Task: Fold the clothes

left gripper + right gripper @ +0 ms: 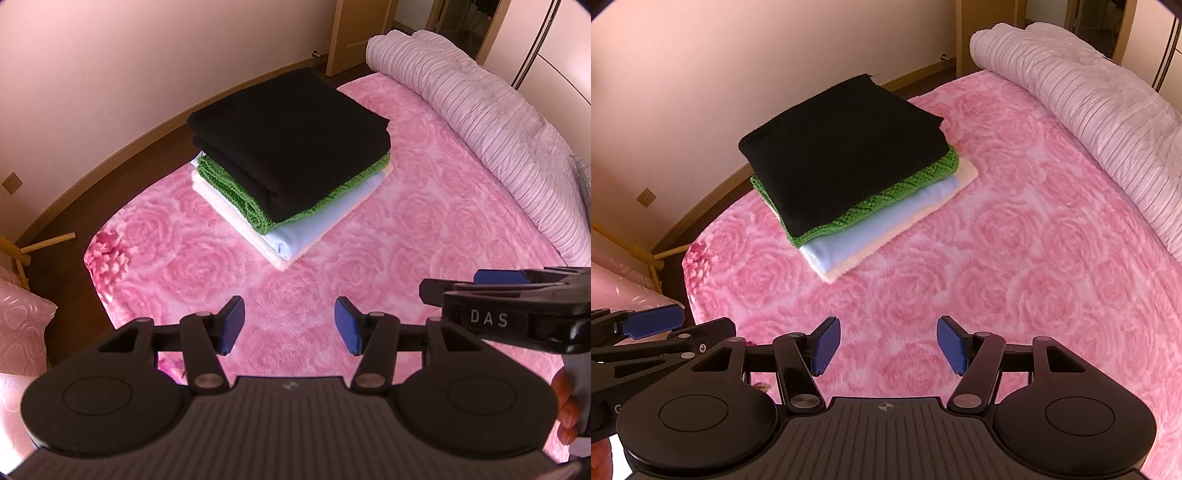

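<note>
Clothes sit in a folded stack on the pink rose-patterned blanket (1015,295), toward its far left edge — black garment (846,155) on top, green knit (871,208) beneath it, then a pale blue piece (886,232) and what looks like a cream layer (908,229) at the bottom. Left gripper (290,325) and right gripper (888,345) hang side by side above the blanket's near edge, fingers spread, gripping nothing, well apart from the stack. A rolled lilac quilt (498,136) lies along the right edge.
</note>
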A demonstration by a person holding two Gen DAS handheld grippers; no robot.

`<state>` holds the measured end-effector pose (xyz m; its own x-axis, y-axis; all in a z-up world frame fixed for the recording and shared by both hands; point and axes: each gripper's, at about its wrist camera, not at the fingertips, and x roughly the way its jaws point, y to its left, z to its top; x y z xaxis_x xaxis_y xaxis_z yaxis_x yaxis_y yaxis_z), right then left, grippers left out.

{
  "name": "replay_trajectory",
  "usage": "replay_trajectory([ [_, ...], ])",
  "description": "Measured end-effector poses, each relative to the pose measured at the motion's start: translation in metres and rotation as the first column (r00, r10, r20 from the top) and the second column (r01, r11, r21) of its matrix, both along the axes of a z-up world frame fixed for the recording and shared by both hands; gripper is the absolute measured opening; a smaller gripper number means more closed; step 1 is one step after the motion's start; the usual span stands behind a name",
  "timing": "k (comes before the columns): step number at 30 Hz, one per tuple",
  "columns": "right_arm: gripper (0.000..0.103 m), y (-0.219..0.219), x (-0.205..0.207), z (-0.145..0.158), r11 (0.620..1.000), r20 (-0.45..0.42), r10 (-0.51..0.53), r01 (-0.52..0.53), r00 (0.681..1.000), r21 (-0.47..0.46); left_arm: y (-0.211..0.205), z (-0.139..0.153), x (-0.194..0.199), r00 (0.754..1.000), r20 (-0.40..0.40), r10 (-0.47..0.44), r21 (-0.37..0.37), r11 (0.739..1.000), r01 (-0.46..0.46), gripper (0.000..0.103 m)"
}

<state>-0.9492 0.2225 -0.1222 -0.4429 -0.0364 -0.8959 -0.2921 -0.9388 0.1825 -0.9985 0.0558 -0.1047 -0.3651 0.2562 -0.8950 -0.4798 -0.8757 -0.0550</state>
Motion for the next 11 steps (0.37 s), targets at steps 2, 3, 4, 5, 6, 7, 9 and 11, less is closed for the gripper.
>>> replay_trajectory([
  [2, 0.062, 0.001, -0.003, 0.000, 1.000, 0.000, 0.000, 0.000, 1.000, -0.002, 0.000, 0.001, -0.002, 1.000, -0.004, -0.002, 0.003, 1.000, 0.002, 0.050],
  [3, 0.062, 0.001, -0.004, 0.001, 1.000, -0.001, -0.001, 0.001, 1.000, -0.003, 0.000, 0.002, -0.003, 1.000, -0.009, -0.001, 0.005, 1.000, 0.001, 0.050],
  [4, 0.062, 0.001, -0.004, 0.001, 1.000, -0.002, -0.003, 0.003, 1.000, -0.002, 0.001, 0.003, -0.004, 1.000, -0.014, 0.000, 0.007, 1.000, 0.000, 0.050],
  [5, 0.062, 0.001, -0.005, 0.001, 1.000, -0.003, -0.004, 0.004, 1.000, -0.002, 0.001, 0.004, -0.004, 1.000, -0.022, -0.001, 0.007, 1.000, 0.001, 0.050],
  [6, 0.062, 0.001, -0.006, 0.002, 1.000, -0.004, -0.005, 0.005, 1.000, -0.003, 0.001, 0.005, -0.005, 1.000, -0.031, -0.002, 0.010, 1.000, 0.003, 0.050],
  [7, 0.062, 0.001, -0.006, 0.002, 1.000, -0.004, -0.006, 0.006, 1.000, -0.003, 0.001, 0.007, -0.005, 0.999, -0.040, -0.004, 0.012, 1.000, 0.004, 0.050],
  [9, 0.062, 0.001, -0.006, 0.003, 1.000, -0.007, -0.008, 0.008, 1.000, -0.004, -0.001, 0.009, -0.005, 0.998, -0.057, 0.000, 0.015, 1.000, 0.001, 0.050],
  [11, 0.062, -0.001, -0.004, 0.004, 1.000, -0.010, -0.012, 0.012, 1.000, -0.003, -0.003, 0.011, -0.004, 0.997, -0.073, 0.002, 0.015, 1.000, -0.001, 0.050],
])
